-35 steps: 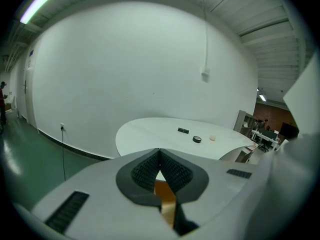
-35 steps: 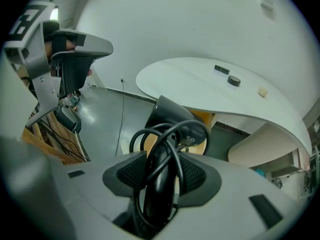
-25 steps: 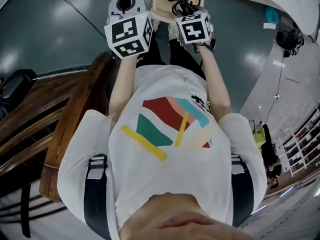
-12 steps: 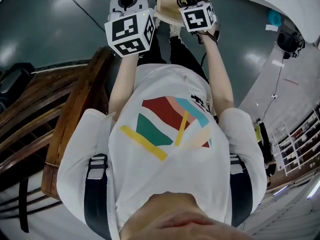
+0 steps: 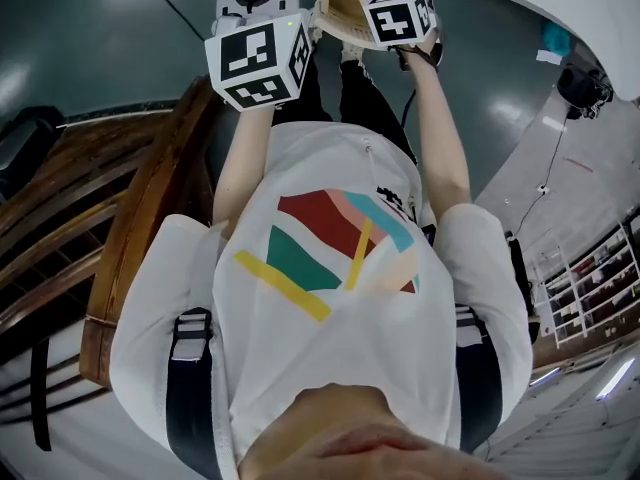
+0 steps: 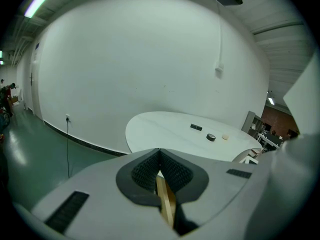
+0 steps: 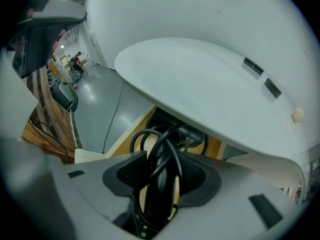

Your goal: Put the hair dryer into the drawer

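One hair dryer (image 7: 159, 189), black with its cord (image 7: 137, 136) looped loosely about it, was found clamped between the jaws of the right gripper (image 7: 161, 171). It hung over the open wooden drawer (image 5: 342, 0) and, in my judgement, was not yet resting inside. The left gripper (image 6: 160, 171) had its jaws almost together, pinched on a thin wooden edge (image 6: 166, 206) — probably the drawer's own wall, held to steady it. The principal risk was the slack cord: a loop could snag the drawer rim or trail outside on release, preventing closure. An early release could also drop the dryer hard. The white tabletop (image 7: 200, 84) overhung the drawer closely and limited room from above. A few small items (image 6: 211, 137) lay on that top, well apart from the work. Wooden furniture (image 5: 130, 228) stood beside the left arm — contact could not be determined.
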`<state>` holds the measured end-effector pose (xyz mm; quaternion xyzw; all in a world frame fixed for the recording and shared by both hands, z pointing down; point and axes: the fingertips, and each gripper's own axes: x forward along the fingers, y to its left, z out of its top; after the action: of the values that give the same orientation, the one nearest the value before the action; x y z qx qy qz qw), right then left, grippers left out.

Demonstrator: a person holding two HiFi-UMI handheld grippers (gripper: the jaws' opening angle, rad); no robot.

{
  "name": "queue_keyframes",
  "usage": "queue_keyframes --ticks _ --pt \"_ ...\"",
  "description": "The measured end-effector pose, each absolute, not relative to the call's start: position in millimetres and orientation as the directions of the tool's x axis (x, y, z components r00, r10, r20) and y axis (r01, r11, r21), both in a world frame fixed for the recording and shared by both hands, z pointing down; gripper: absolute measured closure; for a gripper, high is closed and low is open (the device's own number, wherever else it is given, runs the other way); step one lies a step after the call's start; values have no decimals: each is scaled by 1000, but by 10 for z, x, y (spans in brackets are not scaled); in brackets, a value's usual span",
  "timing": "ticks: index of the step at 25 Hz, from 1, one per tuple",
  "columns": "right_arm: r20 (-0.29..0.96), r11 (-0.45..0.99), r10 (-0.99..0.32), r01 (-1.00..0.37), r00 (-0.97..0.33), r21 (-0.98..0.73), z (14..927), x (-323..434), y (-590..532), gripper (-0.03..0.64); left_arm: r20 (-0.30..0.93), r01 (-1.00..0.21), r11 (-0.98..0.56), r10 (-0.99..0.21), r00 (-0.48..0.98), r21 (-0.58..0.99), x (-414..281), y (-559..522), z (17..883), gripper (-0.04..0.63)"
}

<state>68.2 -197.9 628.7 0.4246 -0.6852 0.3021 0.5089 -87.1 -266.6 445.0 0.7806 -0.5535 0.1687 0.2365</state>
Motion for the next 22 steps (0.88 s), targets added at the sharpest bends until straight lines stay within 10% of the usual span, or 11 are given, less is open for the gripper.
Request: queue_keyframes --ticks 22 --pt "922 435 -371 -898 -112 66 6798 653 -2177 422 583 -946 -292 -747 319 143 -933 -2512 4693 581"
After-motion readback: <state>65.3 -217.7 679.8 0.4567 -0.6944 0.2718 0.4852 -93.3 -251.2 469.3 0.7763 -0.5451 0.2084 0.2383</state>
